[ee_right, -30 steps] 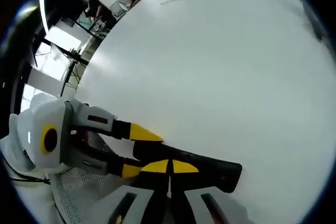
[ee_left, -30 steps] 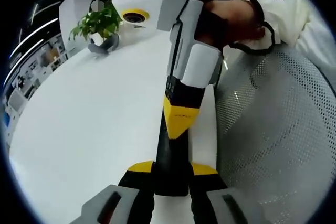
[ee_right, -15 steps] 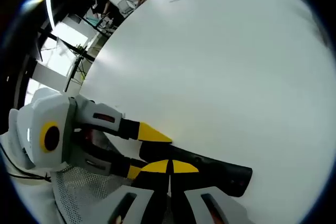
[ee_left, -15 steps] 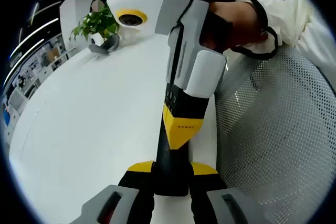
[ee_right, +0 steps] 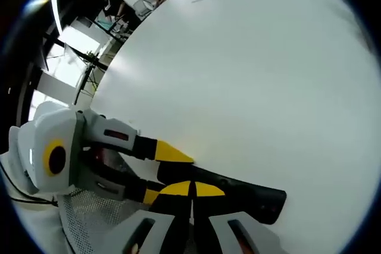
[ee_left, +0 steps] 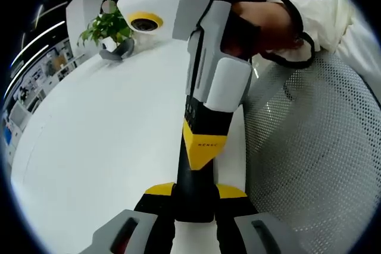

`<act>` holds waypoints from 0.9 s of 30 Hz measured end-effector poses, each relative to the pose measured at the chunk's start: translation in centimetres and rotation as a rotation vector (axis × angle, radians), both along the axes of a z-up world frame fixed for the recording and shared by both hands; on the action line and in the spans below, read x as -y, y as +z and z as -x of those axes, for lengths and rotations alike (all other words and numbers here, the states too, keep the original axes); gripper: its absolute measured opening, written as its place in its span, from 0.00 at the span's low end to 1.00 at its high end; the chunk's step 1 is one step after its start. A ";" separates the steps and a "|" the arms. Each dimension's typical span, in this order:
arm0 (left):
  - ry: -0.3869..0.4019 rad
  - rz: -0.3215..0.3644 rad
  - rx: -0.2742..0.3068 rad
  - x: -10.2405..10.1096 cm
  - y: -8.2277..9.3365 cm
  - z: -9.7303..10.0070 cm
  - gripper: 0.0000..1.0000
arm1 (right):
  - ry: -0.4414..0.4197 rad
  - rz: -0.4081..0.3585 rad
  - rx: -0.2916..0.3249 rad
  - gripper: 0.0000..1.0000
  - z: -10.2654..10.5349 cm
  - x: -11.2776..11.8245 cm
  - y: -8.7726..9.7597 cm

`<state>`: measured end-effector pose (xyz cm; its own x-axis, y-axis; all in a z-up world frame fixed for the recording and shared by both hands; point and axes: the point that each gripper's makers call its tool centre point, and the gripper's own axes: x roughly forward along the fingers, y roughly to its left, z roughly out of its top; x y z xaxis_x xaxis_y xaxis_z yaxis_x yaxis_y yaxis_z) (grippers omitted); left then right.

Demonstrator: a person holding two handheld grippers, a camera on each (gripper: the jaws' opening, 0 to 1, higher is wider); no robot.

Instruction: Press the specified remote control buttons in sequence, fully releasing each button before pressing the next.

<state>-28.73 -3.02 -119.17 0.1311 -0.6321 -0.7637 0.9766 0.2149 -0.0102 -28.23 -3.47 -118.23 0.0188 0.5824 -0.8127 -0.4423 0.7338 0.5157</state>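
While the left gripper (ee_left: 193, 197) is clamping the black remote control (ee_right: 238, 191) at its near end, the right gripper (ee_left: 202, 147) is pressing down on its button face with jaws together.

The remote is lying along the near edge of the white table (ee_left: 107, 141), so the press is probably going best straight down, then lifting fully clear before the next button. Small writing on the right gripper's yellow tip is showing but too small to read.

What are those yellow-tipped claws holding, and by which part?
The left gripper clamps the black remote control at its near end; the right gripper is shut, holding nothing.
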 end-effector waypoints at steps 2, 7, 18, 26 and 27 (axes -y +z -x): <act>0.005 0.003 0.000 0.0 0.0 0.0 0.24 | 0.004 -0.005 0.004 0.00 0.0 0.0 0.1; 0.014 0.007 0.000 0.0 0.0 0.0 0.24 | 0.042 0.007 0.052 0.00 0.2 -0.1 0.3; 0.028 0.009 -0.001 0.0 0.0 0.0 0.24 | 0.017 -0.035 0.245 0.00 -0.9 1.2 3.4; 0.020 0.009 0.007 0.1 0.0 0.0 0.24 | -0.143 -0.094 0.391 0.14 -2.4 3.8 6.6; 0.020 0.009 0.007 0.0 0.0 0.0 0.24 | -0.153 -0.098 0.403 0.15 -2.5 4.0 6.9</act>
